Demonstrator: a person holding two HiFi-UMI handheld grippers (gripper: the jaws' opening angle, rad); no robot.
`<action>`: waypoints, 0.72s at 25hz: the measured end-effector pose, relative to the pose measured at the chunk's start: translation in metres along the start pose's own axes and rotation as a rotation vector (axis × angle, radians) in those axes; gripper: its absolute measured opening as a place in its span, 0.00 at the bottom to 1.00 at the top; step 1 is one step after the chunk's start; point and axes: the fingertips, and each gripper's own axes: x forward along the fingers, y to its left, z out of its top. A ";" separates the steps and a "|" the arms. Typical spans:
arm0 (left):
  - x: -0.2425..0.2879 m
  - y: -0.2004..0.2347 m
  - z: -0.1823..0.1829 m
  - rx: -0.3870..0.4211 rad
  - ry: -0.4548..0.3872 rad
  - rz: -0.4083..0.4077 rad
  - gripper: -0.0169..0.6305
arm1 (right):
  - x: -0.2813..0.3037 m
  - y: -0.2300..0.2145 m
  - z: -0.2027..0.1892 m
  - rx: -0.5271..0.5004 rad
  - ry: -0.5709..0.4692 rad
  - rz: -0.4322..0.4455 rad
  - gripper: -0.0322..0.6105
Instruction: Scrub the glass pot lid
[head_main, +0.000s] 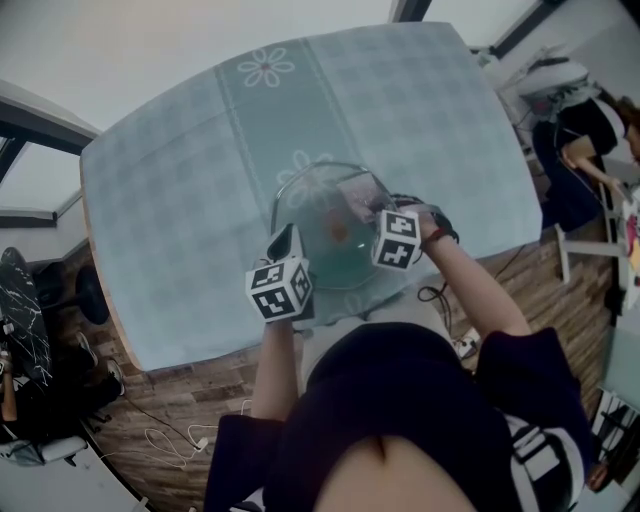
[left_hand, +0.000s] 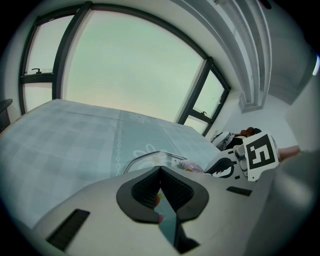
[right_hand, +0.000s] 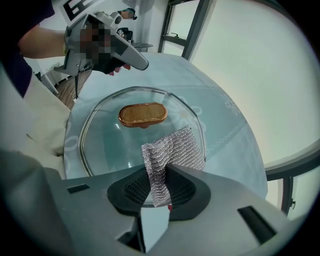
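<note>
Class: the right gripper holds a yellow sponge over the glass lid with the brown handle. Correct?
No: the right gripper holds a silvery mesh cloth, not a sponge, over the glass lid with the brown handle; see the right gripper view.

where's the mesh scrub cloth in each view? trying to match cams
Head view: mesh scrub cloth sits just above centre, on the lid's far right part.
Left gripper view: right of centre, just past the lid's rim.
Right gripper view: centre, sticking up in front of the lid.
Shared landmark: glass pot lid.
</note>
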 end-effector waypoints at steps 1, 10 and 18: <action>0.000 0.000 0.000 0.002 0.002 -0.004 0.03 | -0.001 0.003 0.000 0.003 0.002 0.002 0.17; 0.001 0.000 -0.001 0.027 0.017 -0.045 0.03 | -0.004 0.022 -0.001 0.055 0.016 0.015 0.17; -0.003 -0.005 -0.007 0.052 0.034 -0.089 0.03 | -0.009 0.046 -0.003 0.114 0.027 0.020 0.17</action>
